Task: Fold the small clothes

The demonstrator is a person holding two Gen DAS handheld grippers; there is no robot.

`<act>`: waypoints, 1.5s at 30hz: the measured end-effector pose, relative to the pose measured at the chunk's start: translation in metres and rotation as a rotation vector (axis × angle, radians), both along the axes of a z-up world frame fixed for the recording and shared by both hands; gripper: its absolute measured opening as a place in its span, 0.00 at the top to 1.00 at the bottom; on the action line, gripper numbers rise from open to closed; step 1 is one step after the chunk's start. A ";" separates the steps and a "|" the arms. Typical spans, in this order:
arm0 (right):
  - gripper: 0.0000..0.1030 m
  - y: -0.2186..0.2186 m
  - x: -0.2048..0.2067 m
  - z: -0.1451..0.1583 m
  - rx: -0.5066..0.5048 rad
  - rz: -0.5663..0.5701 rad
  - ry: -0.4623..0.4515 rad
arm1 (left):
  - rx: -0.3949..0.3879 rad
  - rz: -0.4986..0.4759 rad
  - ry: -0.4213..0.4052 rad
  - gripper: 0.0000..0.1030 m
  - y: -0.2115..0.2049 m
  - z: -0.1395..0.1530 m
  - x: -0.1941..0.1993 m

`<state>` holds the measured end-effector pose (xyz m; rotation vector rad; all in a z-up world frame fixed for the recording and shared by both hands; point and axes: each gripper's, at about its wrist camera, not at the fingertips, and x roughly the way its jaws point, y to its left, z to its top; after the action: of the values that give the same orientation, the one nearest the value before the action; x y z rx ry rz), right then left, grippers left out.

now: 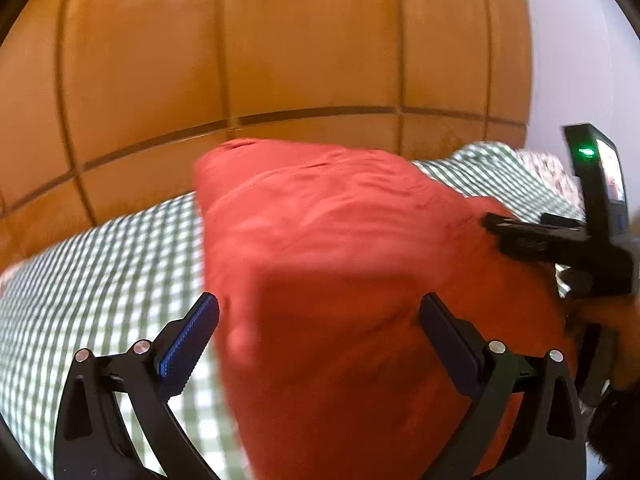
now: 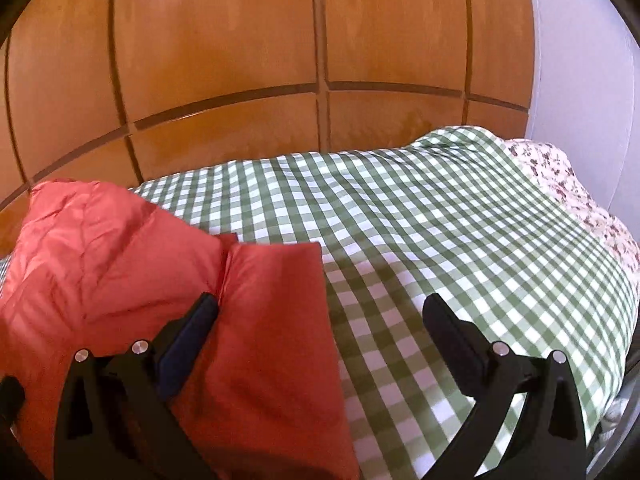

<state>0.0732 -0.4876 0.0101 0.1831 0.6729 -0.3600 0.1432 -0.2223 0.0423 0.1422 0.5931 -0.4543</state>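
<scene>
A red-orange garment [image 1: 340, 248] lies on the green-and-white checked cloth [image 1: 112, 264]. In the left wrist view my left gripper [image 1: 320, 332] is open, its fingers standing to either side of the garment's near part. The right gripper [image 1: 520, 236] shows at the right edge of that view, over the garment's right side. In the right wrist view the garment [image 2: 140, 264] lies at the left, folded into overlapping panels. My right gripper [image 2: 320, 332] is open; its left finger [image 2: 192, 336] is over the garment, its right finger [image 2: 452, 340] over the checked cloth [image 2: 440, 232].
A wooden panelled wardrobe front [image 2: 240, 60] rises behind the bed. A floral fabric [image 2: 568, 188] lies at the far right of the bed, beside a pale wall [image 2: 584, 80]. The bed's edge drops off at the right.
</scene>
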 end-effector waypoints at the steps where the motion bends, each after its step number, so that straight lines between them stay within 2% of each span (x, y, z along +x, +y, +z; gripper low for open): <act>1: 0.02 0.003 -0.008 0.006 -0.005 0.002 -0.013 | -0.015 0.021 0.001 0.04 0.011 -0.002 -0.002; 3: 0.02 0.011 -0.028 0.017 -0.011 0.022 -0.059 | -0.035 0.050 0.015 0.04 0.026 -0.005 -0.005; 5: 0.02 0.021 -0.042 0.020 -0.016 0.067 -0.080 | -0.092 0.053 0.058 0.04 0.042 -0.011 -0.007; 8: 0.02 0.027 -0.034 0.001 -0.052 0.078 0.001 | -0.160 -0.008 0.146 0.04 0.044 -0.022 -0.004; 12: 0.02 0.005 -0.024 -0.020 0.089 0.053 -0.012 | -0.277 -0.083 0.318 0.03 0.039 -0.038 0.008; 14: 0.02 -0.003 -0.025 -0.021 0.177 0.048 -0.004 | -0.300 -0.083 0.364 0.03 0.042 -0.039 0.012; 16: 0.02 -0.005 -0.029 -0.020 0.217 0.059 0.000 | -0.310 -0.096 0.397 0.03 0.048 -0.040 0.014; 18: 0.02 -0.015 -0.037 -0.021 0.329 0.071 0.002 | -0.343 -0.110 0.445 0.04 0.053 -0.042 0.014; 21: 0.02 -0.040 -0.054 -0.037 0.649 0.072 0.007 | -0.400 -0.136 0.487 0.04 0.063 -0.044 0.013; 22: 0.02 -0.049 -0.060 -0.048 0.799 0.063 0.026 | -0.415 -0.143 0.495 0.04 0.067 -0.046 0.012; 24: 0.02 -0.059 -0.069 -0.063 0.984 0.069 0.045 | -0.442 -0.161 0.512 0.04 0.073 -0.049 0.015; 25: 0.02 -0.061 -0.072 -0.066 1.022 0.083 0.040 | -0.459 -0.169 0.522 0.04 0.076 -0.051 0.015; 28: 0.02 -0.053 -0.077 -0.063 0.975 0.185 0.054 | -0.485 -0.183 0.558 0.04 0.078 -0.060 0.014; 32: 0.02 -0.041 -0.067 -0.060 0.902 0.233 0.084 | -0.507 -0.205 0.643 0.03 0.070 -0.070 0.018; 38: 0.02 -0.031 -0.039 -0.067 0.926 0.243 0.056 | -0.513 -0.202 0.725 0.03 0.057 -0.075 0.030; 41: 0.02 -0.022 -0.040 -0.063 0.891 0.248 0.046 | -0.487 -0.215 0.686 0.06 0.051 -0.068 0.024; 45: 0.02 -0.015 -0.047 -0.059 0.859 0.282 0.017 | -0.406 -0.235 0.577 0.19 0.045 -0.051 0.007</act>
<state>0.0259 -0.5021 -0.0485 0.8913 0.8268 0.2205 0.1501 -0.1769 -0.0086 -0.3224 1.0391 -0.8461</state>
